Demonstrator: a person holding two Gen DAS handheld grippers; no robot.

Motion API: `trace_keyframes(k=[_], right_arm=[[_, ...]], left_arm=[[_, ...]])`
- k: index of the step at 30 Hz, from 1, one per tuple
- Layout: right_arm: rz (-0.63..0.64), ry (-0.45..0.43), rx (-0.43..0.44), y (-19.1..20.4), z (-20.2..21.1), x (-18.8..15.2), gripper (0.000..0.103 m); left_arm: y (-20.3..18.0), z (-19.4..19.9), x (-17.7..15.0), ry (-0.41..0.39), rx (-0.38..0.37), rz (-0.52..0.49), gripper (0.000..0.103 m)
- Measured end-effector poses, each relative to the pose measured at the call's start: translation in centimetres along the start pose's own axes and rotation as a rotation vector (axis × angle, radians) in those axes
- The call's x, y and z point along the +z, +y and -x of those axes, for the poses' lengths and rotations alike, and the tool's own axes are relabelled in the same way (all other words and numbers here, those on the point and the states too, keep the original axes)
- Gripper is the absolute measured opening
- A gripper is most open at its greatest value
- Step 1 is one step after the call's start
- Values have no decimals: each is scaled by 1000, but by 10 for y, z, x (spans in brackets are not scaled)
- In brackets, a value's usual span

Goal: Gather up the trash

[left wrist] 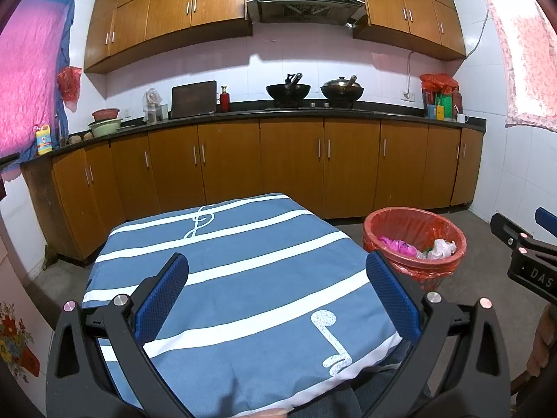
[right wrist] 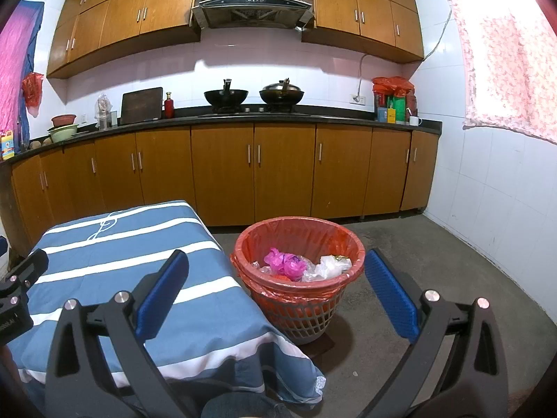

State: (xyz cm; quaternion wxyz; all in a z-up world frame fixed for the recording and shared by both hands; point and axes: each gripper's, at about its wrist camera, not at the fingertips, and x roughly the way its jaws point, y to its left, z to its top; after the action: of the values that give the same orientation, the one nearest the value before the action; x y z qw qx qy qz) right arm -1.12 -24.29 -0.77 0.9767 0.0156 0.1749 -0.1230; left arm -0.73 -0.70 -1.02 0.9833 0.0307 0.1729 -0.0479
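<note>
I hold both hand-held grippers, left point(left wrist: 277, 291) and right point(right wrist: 276, 291), spread apart and empty; the blue-striped cloth-covered desk point(left wrist: 243, 278) looks cleared, with crumpled trash point(right wrist: 303, 264) in the red-lined plastic basket point(right wrist: 299, 299).

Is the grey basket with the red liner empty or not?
Not empty: grey basket with the red liner holds pink bag and clear plastic.

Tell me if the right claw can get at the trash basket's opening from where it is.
Probably yes: the right claw is open, aimed at the trash basket, whose top is uncovered. Nothing stands between them.
</note>
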Motion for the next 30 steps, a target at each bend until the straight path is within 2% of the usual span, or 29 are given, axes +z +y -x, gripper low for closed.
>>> trace_keyframes(k=[30], right_arm=[[-1,0,0,1,0,-1,99]], left_arm=[[2,-1,0,0,-1,1,101]])
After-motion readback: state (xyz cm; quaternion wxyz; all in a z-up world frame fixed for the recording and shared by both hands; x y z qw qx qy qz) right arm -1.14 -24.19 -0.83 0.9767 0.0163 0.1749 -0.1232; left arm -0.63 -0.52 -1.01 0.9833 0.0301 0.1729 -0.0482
